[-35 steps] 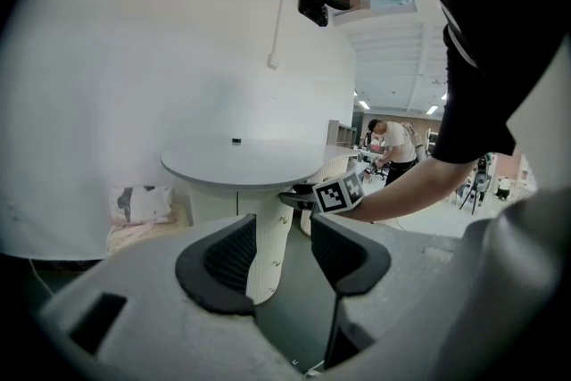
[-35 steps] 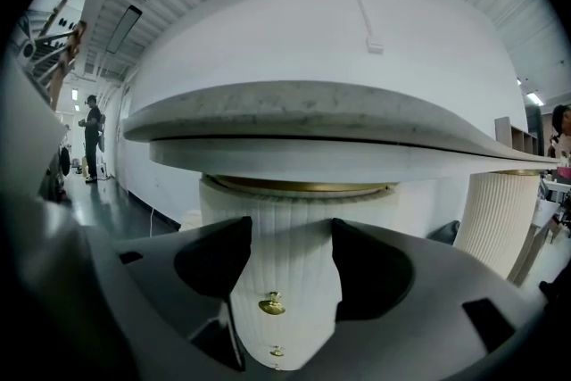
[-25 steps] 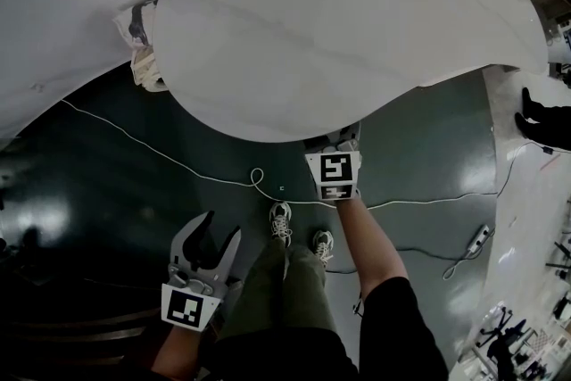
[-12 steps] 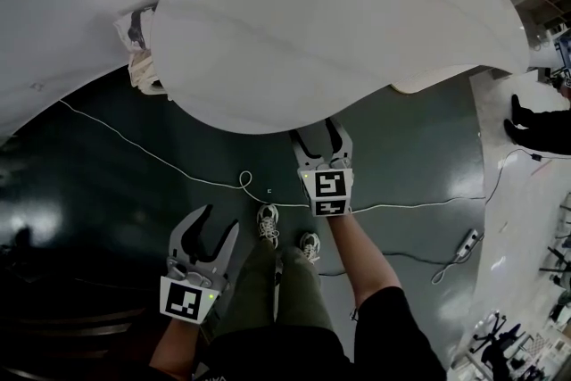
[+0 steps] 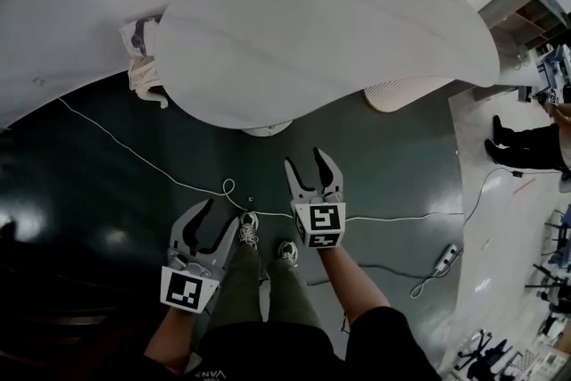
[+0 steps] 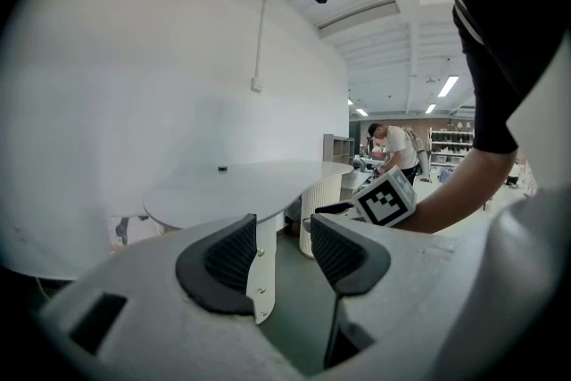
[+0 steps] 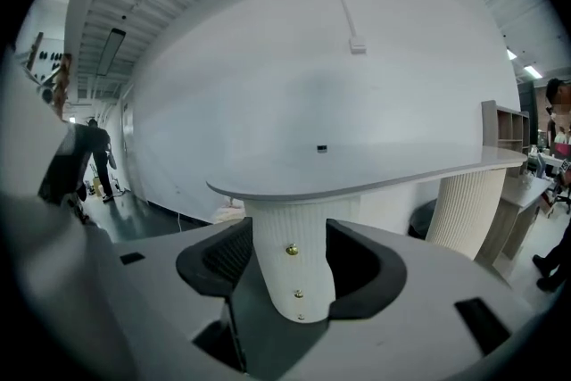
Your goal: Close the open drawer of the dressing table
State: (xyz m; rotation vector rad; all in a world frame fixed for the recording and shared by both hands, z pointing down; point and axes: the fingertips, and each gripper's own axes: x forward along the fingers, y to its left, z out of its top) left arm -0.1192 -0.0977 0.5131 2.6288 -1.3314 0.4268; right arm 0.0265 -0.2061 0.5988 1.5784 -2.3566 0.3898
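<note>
White and curved, the table top (image 5: 330,40) spreads over a ribbed column (image 7: 290,268) whose drawer fronts carry three brass knobs (image 7: 291,251); none of them juts out. Both grippers hang over the dark green floor (image 5: 89,192), well apart from the table. The left gripper (image 5: 220,214) has its jaws apart and empty. The right gripper (image 5: 305,161) has just been closing a little, yet its jaws stand apart with nothing between them. A white cable (image 5: 134,152) snakes across the floor between grippers and column, near the person's shoes (image 5: 248,227). A power strip (image 5: 443,259) lies to the right, and a crumpled bundle (image 5: 143,58) sits by the table's left edge.
</note>
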